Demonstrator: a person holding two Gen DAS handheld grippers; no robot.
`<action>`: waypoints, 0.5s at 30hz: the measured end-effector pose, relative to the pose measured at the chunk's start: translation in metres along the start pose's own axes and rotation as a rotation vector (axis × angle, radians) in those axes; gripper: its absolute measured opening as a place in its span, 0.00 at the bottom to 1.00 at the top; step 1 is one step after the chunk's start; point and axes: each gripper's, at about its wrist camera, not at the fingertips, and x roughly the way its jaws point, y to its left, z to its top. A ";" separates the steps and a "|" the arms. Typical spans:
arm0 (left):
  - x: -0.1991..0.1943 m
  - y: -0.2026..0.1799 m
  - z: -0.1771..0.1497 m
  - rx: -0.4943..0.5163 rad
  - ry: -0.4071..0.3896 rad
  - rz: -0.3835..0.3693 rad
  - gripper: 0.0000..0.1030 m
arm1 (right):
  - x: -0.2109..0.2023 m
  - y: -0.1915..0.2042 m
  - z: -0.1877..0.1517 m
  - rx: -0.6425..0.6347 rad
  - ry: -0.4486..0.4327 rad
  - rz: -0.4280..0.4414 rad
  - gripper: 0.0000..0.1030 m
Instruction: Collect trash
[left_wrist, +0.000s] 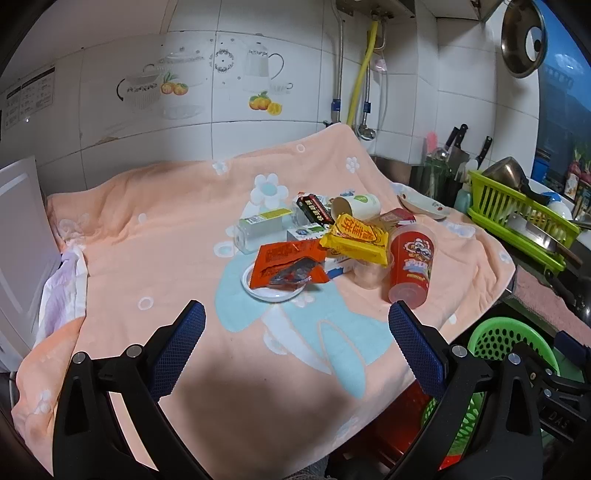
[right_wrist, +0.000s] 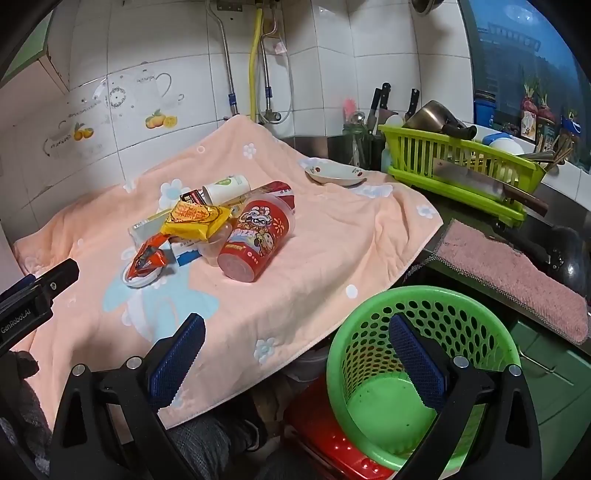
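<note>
Both the left gripper (left_wrist: 295, 325) and the right gripper (right_wrist: 295, 336) have their jaws spread apart and hold nothing. The trash pile (left_wrist: 332, 243) lies on the peach towel (left_wrist: 155, 258), ahead of the left gripper; the green basket (right_wrist: 417, 369) stands below the right gripper.

White tiled wall (left_wrist: 280, 48) with teapot decals (left_wrist: 264, 64); window (right_wrist: 524, 66) at right.

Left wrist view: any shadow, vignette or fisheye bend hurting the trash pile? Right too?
Left wrist: a dark shadow lies on the towel near the jaws, short of the trash pile; corners vignetted, wall tiles bowed. Right wrist: pile evenly lit and sharp; green basket clear; edges dark and curved.
</note>
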 end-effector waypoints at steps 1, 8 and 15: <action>0.000 0.000 0.000 -0.001 -0.001 0.000 0.95 | 0.000 0.000 0.000 0.000 -0.001 0.001 0.94; -0.003 0.000 0.001 -0.001 -0.019 -0.001 0.95 | -0.002 0.001 0.001 -0.001 -0.011 -0.001 0.94; -0.004 0.000 0.001 0.000 -0.024 -0.001 0.95 | -0.002 0.000 0.002 -0.002 -0.013 0.001 0.94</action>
